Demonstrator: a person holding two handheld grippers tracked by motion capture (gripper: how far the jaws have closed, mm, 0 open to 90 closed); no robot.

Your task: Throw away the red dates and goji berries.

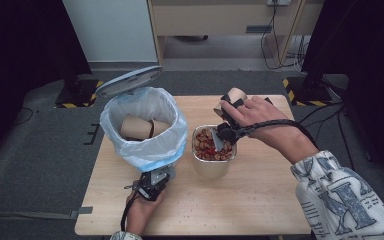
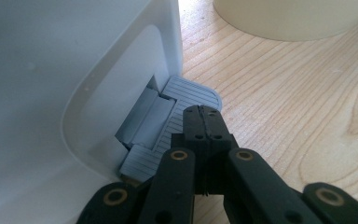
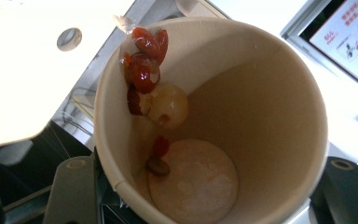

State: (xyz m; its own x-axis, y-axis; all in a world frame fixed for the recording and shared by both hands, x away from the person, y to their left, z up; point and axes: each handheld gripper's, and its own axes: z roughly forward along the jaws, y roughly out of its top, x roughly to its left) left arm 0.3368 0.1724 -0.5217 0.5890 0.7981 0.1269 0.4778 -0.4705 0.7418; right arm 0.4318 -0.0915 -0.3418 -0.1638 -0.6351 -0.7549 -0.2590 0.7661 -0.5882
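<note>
The left gripper (image 1: 152, 186) presses its closed, empty jaws onto the pedal (image 2: 177, 116) at the foot of the bin (image 1: 145, 145), which is presumably why the lid (image 1: 128, 80) stands open. The right gripper (image 1: 228, 117) has its jaws shut on a paper cup (image 1: 234, 96), tipped over the metal box (image 1: 212, 167) so its contents pour out. A few red and pale bits (image 3: 149, 79) cling inside the cup. The box is nearly full of the same mix, while the lined bin already holds two used cups (image 1: 140, 127).
</note>
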